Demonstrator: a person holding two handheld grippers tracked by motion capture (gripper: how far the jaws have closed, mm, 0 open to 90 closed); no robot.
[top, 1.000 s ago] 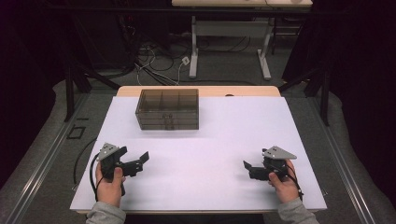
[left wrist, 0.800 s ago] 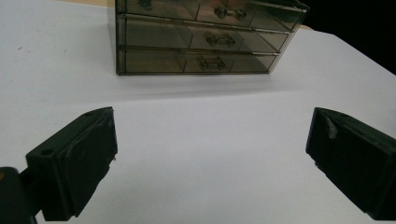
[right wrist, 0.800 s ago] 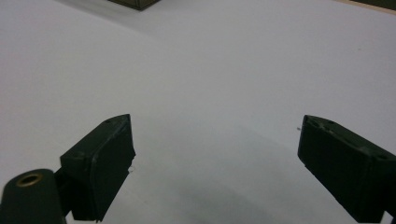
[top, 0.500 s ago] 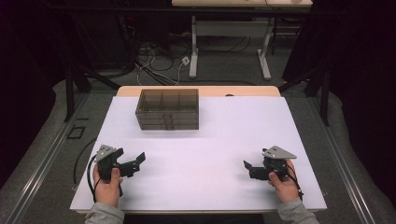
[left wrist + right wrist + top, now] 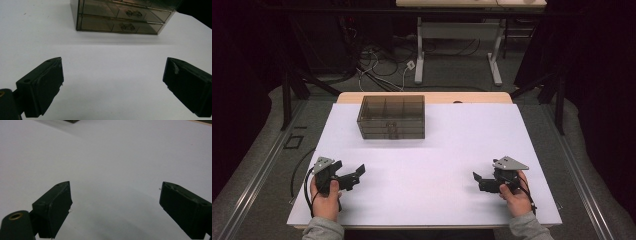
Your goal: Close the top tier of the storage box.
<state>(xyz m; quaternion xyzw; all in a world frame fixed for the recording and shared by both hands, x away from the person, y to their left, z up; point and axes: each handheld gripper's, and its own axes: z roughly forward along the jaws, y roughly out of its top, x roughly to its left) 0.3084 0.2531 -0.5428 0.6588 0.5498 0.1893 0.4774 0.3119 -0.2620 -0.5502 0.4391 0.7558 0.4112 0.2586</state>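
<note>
A person sits at a table [image 5: 437, 200] covered in white, holding a black two-jaw gripper in each hand. From the high view, the left hand [image 5: 326, 197] holds the left gripper [image 5: 353, 176] near the table's front left, its jaws pointing forward and inward. The right hand [image 5: 513, 196] holds the right gripper [image 5: 478, 181] near the front right, its jaws pointing inward toward the left one. The two grippers are well apart, with bare white surface between them.

In the left gripper view, the left gripper's jaws stand wide apart with nothing between them. Ahead of those jaws, well beyond their tips, stands a smoky see-through drawer box [image 5: 122, 16] (two drawer fronts with small handles face the jaws). From the high view, the box [image 5: 392, 116] sits toward the far side of the table, ahead of the left jaws and far off to the side of the right jaws.

In the right gripper view, the right gripper's jaws are likewise spread wide and hold nothing, with bare white surface ahead.
</note>
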